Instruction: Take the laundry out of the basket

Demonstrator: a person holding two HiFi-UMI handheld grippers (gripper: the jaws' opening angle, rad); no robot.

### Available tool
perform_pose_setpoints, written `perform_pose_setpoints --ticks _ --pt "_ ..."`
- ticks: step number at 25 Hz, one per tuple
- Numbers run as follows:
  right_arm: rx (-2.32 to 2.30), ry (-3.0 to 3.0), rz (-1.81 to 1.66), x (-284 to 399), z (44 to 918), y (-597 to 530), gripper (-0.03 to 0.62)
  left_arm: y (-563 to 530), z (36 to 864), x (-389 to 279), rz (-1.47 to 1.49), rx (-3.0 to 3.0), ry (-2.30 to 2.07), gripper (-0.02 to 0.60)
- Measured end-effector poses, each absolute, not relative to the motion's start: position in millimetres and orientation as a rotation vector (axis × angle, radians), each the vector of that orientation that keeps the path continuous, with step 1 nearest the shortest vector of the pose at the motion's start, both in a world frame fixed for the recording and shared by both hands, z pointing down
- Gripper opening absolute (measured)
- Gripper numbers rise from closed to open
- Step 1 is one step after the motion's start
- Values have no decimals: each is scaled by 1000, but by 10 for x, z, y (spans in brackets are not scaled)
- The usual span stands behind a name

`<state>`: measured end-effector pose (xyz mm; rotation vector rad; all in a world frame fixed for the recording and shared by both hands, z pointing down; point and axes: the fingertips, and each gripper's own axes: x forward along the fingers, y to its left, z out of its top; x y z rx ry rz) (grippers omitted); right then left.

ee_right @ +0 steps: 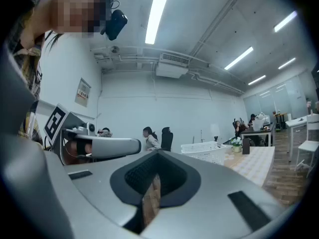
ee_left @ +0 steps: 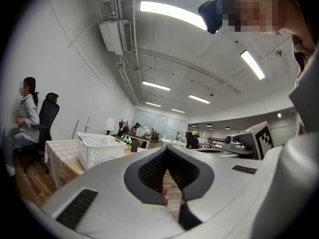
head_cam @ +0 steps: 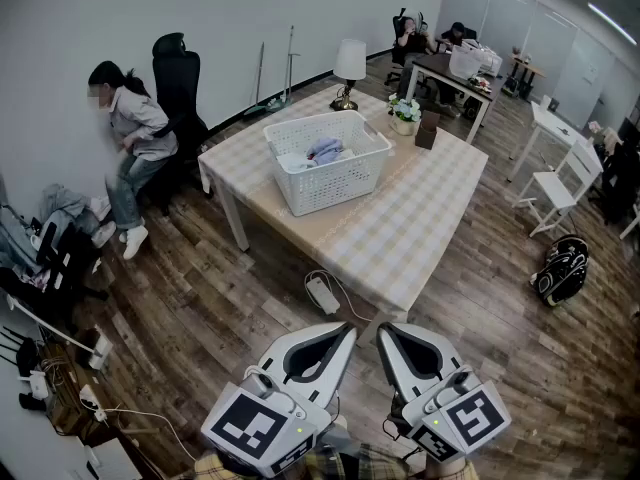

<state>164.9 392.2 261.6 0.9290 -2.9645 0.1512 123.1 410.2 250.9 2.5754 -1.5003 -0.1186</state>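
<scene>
- So, L gripper (head_cam: 348, 328): jaws pressed together, nothing pinched; table (head_cam: 420, 238) not yet reached.
- Floor: power strip (head_cam: 323, 294) & cable by table edge could be tripped over on approach.
- Centre: laundry (head_cam: 324, 151) is heaped inside basket (head_cam: 310, 193) on table, untouched.
- R gripper (head_cam: 384, 329): also closed, empty; cloth would be missed if jaws aren't opened first.

Left gripper (head_cam: 347, 328) and right gripper (head_cam: 384, 329): pale grey moulded shells, with black ribbed pads (ee_left: 149, 171) lining the fingers (head_cam: 300, 336). Behind the fingers sit cubes (head_cam: 262, 426) with black-and-white square markers, then yellow-brown plaid clothing (head_cam: 350, 465).
</scene>
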Motion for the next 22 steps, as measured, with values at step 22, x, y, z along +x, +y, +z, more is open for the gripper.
perform_pose_setpoints --ticks 22 --pt "871 -2980 188 1922 2659 4078 14 4197 2499 1486 -106 2557 -1541 23"
